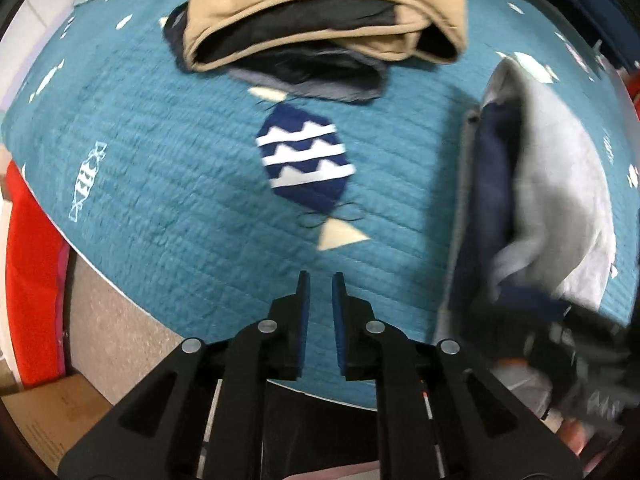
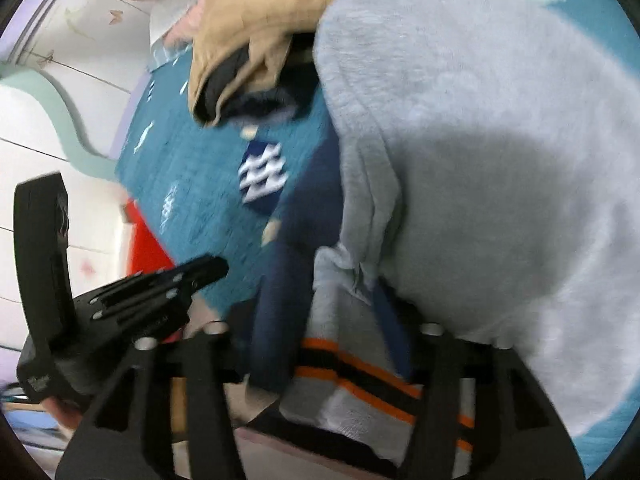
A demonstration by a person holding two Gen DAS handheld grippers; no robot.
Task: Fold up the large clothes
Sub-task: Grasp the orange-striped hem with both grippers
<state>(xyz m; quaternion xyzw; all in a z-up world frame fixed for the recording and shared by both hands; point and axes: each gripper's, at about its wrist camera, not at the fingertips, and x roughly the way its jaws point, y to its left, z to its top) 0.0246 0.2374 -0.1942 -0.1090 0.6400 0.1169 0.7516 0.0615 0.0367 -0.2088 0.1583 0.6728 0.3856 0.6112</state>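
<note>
A grey and navy sweatshirt (image 1: 552,200) lies bunched on the right of the teal quilt (image 1: 160,184). In the right wrist view it (image 2: 480,160) fills most of the frame, its striped orange and black hem (image 2: 360,376) draped over my right gripper (image 2: 320,344), whose fingertips are hidden under the cloth. My left gripper (image 1: 321,280) hovers empty over the quilt's near edge, jaws a narrow gap apart. The left gripper also shows in the right wrist view (image 2: 160,292).
A folded tan garment (image 1: 320,12) sits on dark clothes (image 1: 312,72) at the far side of the quilt. A navy and white patch (image 1: 304,156) marks the quilt's middle. A red item (image 1: 32,280) and cardboard box (image 1: 44,420) lie beside the bed at left.
</note>
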